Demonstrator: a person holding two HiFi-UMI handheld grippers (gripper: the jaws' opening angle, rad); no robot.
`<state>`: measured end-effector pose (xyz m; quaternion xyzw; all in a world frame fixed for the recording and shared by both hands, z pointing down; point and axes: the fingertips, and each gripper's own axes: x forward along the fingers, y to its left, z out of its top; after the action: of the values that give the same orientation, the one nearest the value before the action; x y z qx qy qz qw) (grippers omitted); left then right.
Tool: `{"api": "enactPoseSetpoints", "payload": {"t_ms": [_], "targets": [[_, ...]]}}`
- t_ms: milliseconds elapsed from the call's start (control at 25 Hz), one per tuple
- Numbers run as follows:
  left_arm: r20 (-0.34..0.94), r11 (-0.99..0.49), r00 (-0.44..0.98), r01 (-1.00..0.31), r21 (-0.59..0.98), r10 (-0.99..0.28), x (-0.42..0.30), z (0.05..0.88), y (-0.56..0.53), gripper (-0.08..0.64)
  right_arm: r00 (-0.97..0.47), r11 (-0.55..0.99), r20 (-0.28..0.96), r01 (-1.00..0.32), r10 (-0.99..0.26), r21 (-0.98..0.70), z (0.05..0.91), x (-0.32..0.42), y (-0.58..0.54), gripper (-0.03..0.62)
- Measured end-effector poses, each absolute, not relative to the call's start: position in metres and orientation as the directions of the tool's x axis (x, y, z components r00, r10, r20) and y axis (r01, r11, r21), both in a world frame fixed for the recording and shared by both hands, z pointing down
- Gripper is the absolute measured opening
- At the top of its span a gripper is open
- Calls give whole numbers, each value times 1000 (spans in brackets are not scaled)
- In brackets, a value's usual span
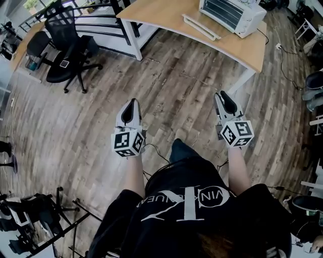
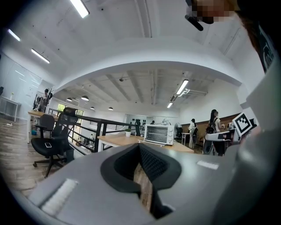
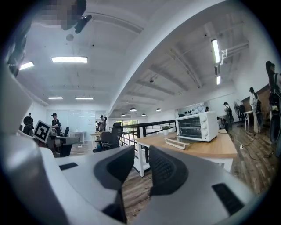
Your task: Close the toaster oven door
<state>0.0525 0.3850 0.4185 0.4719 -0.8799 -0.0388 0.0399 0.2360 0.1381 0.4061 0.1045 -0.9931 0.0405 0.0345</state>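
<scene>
A white toaster oven (image 1: 232, 12) stands on the far right end of a wooden table (image 1: 161, 15). Its door (image 1: 201, 26) hangs open, lying flat toward me. The oven (image 2: 158, 134) is small and far off in the left gripper view. It (image 3: 196, 126) shows larger in the right gripper view, with the dropped door (image 3: 178, 141) in front of it. My left gripper (image 1: 130, 103) (image 2: 139, 147) and right gripper (image 1: 222, 94) (image 3: 141, 151) hover side by side over the wood floor, well short of the table. Both hold nothing, and their jaws are drawn together to a narrow slit.
A black office chair (image 1: 65, 43) stands at the far left. A black railing (image 1: 101, 20) runs behind the table's left end. A cable (image 1: 282, 60) trails on the floor at the right, and dark stands (image 1: 35, 216) sit at the lower left. People stand far off in both gripper views.
</scene>
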Motion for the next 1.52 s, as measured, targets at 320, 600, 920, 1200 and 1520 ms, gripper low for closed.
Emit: {"api": "enactPoseSetpoints", "payload": {"t_ms": [320,600,920,1200,1520], "targets": [[44,526,-524,-844,109,-850,2,417,329,9,-968,966,91,-243,-236,-83,408,191,86,66],[61,511,-508,-853,108,-859,-38,417,284,10,-960,959,108,-267,-256,-94,412,159,45,66],[56,498,-495,-861,106,-867,-85,418,236,9,-956,953,105,-285,-274,-100,418,116,-1,66],[49,485,-483,-867,114,-875,-110,420,210,9,-956,955,104,-285,-275,-88,415,92,-17,66],[51,431,-428,-896,106,-902,-118,419,176,11,-944,944,125,-316,-304,-91,421,93,-27,66]]}}
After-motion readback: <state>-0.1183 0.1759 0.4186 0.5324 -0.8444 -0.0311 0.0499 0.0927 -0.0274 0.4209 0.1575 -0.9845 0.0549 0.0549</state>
